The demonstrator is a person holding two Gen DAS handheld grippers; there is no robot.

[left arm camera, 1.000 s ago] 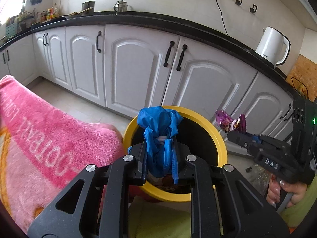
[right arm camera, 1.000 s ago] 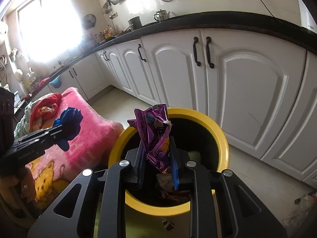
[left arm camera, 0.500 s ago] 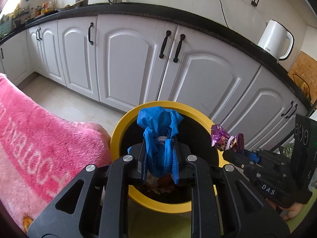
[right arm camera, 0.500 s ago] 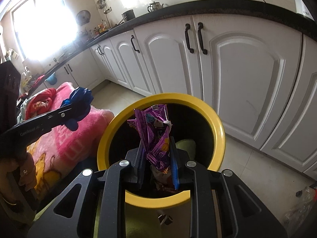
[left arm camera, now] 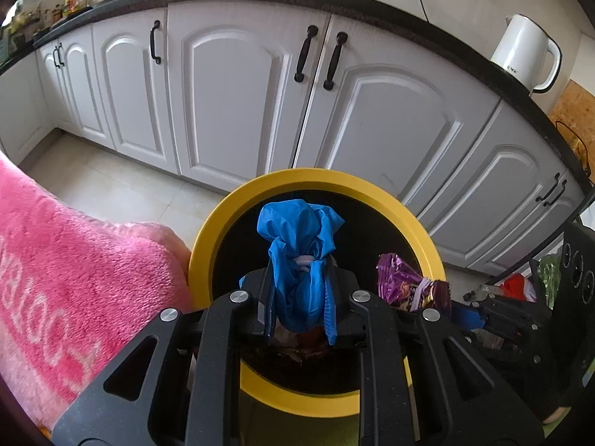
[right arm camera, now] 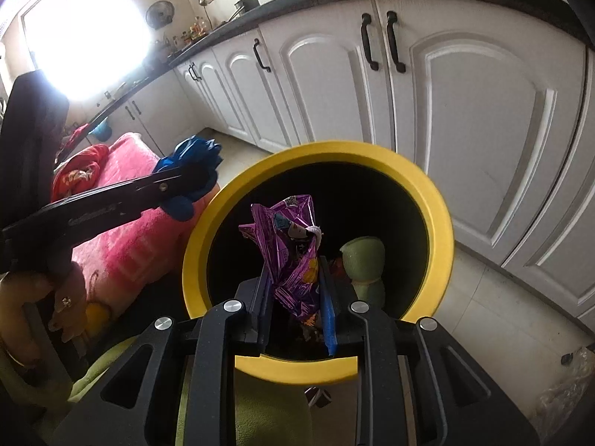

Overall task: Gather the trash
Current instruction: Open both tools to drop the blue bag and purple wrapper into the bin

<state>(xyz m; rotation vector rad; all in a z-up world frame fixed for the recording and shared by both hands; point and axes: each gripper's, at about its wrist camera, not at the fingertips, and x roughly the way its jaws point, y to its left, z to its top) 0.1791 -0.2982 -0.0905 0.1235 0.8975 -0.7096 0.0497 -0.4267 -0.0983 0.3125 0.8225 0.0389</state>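
Observation:
A round bin with a yellow rim [left arm camera: 230, 215] [right arm camera: 438, 223] and a dark inside stands on the kitchen floor. My left gripper [left arm camera: 299, 297] is shut on a crumpled blue plastic bag [left arm camera: 297, 230], which hangs over the bin's mouth. My right gripper [right arm camera: 295, 286] is shut on a purple snack wrapper [right arm camera: 293, 245], also held above the opening. In the right wrist view the left gripper [right arm camera: 186, 186] with the blue bag [right arm camera: 193, 156] sits at the bin's left rim. The left wrist view shows the purple wrapper [left arm camera: 405, 282] at the right rim. Other trash, one piece green [right arm camera: 362, 256], lies inside the bin.
White cabinet doors [left arm camera: 238, 85] under a black countertop [left arm camera: 409, 33] run behind the bin. A white kettle [left arm camera: 524, 52] stands on the counter. A pink blanket [left arm camera: 74, 267] lies left of the bin. A person's hand [right arm camera: 41, 297] holds the left gripper's handle.
Both grippers have come down and closer over the bin, whose rim now looks larger. The blue bag and the purple wrapper stay gripped as before.

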